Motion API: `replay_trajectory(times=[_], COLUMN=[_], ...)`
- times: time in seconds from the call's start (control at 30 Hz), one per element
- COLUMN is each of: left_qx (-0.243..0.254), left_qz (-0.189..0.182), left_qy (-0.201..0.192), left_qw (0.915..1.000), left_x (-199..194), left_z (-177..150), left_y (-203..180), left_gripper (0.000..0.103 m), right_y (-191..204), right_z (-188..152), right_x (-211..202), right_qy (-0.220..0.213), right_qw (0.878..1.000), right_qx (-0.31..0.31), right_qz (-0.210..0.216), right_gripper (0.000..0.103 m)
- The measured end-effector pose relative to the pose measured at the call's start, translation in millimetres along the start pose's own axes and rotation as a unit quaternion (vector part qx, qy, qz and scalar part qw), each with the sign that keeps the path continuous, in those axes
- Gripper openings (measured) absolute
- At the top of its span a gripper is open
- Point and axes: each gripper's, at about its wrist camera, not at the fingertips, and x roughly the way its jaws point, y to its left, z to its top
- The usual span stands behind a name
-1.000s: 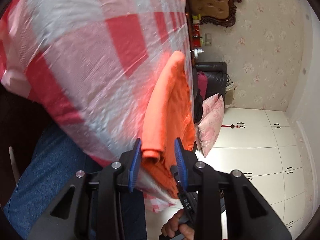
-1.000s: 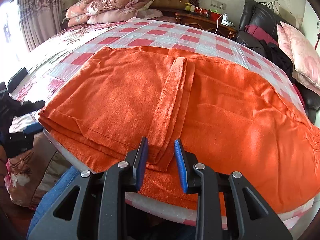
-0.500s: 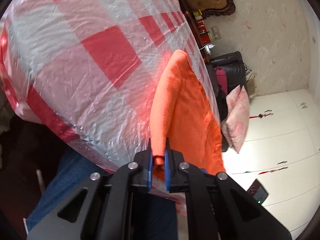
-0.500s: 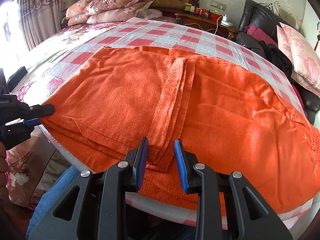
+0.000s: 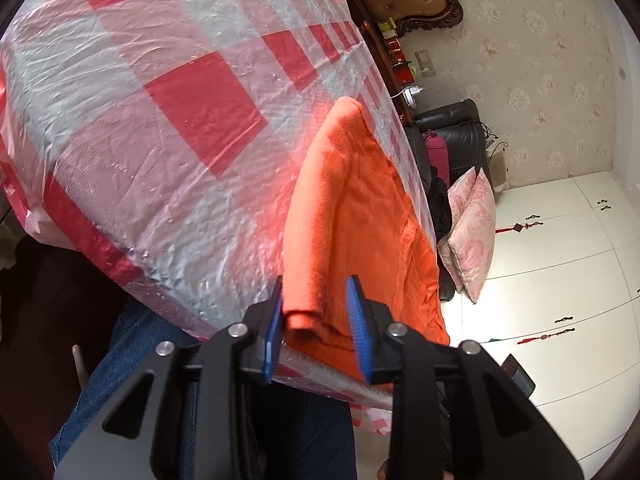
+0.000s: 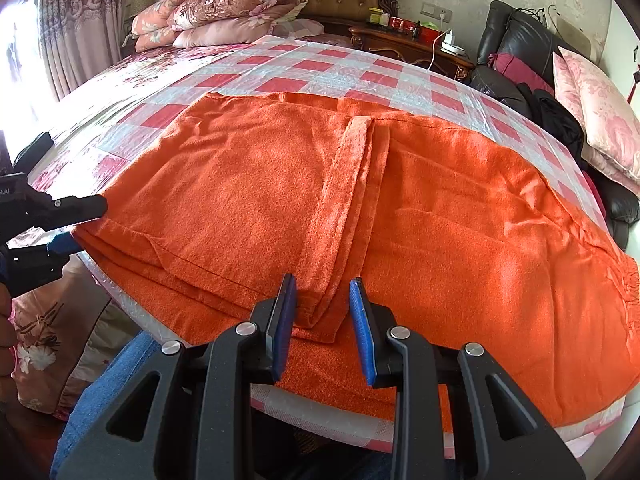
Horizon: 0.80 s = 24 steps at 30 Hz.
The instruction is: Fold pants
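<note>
Bed point(image 6: 400, 76) under checked plastic sheet carries folded orange pants point(image 6: 440, 216) at its near edge; left tongs point(image 5: 316, 328), jaws just reopened, straddle a corner fold unpressed, right tongs point(image 6: 322, 324) spread around the centre strip.

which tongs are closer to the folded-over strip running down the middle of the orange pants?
Right. The right tongs straddle the strip's near end, jaws apart. The left tongs sit at the pants' far left edge, jaws just reopened around that corner.

Fuzzy orange pants point(image 6: 440, 240), glossy plastic sheet point(image 5: 160, 140)
</note>
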Motion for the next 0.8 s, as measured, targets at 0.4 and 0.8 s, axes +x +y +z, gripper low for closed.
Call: replay_trajectory(times=[0.4,0.8], left_qx=[0.046,0.066], left_qz=[0.028,0.068], left_qy=[-0.018,-0.044], left_qw=[0.9984,0.9946], left_x=[3,-15], left_z=[-2,5], left_y=[-8,-3], left_gripper=[0.008,0.023], right_y=[2,11], right_z=[2,3], right_x=[1,1], right_qy=[0.006,0.010], right_qw=[1.000,0.999], right_qx=[-0.006,-0.023], right_qz=[-0.004,-0.047], right_gripper=[0.030,0.032])
